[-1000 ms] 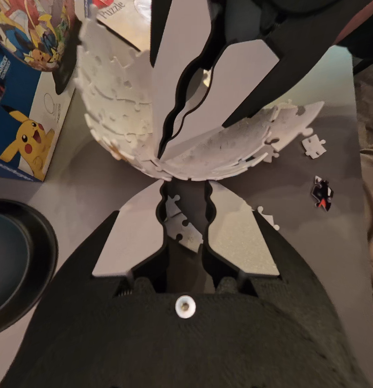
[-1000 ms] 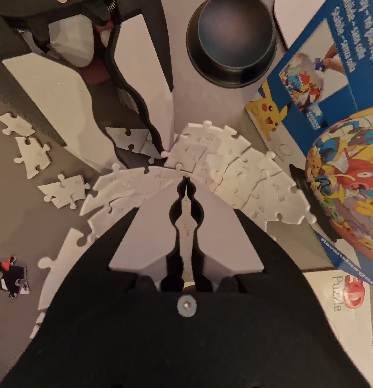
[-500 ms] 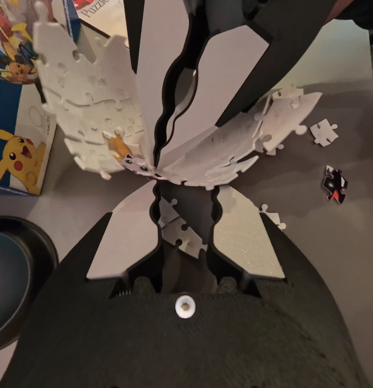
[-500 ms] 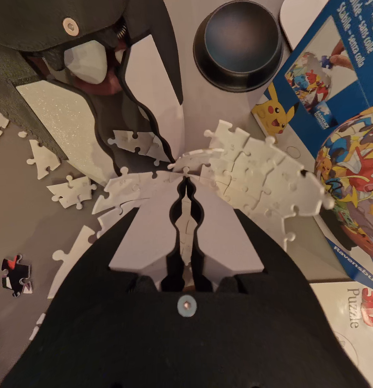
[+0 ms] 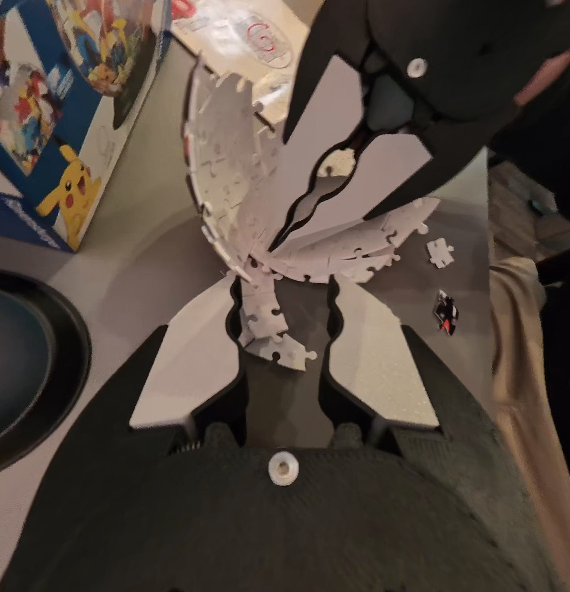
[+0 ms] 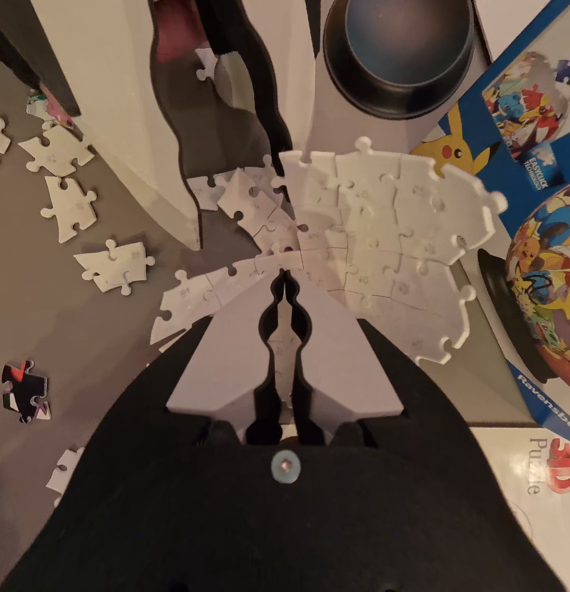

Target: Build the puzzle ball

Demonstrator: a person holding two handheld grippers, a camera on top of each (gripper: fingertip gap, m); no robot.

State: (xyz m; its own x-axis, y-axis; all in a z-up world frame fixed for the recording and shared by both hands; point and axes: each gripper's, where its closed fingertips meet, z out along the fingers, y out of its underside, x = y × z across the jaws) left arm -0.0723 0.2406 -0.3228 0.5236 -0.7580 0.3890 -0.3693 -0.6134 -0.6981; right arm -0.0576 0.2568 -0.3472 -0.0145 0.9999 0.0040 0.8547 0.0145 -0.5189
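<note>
Right gripper (image 6: 285, 272) pinching curved shell section (image 6: 389, 243); left gripper (image 5: 282, 285) spread around hanging strip (image 5: 264, 317). Advice: close left gently on strip, align tabs, no twisting.

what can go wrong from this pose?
1. The right hand-held gripper pinches the curved puzzle shell only at its edge; the big lobe hangs unsupported, so seams could pop.
2. The left hand-held gripper is open; the strip of joined pieces between its fingers looks loosely attached and may drop.
3. Loose pieces lie close by on the table; a swing might scatter them.
</note>
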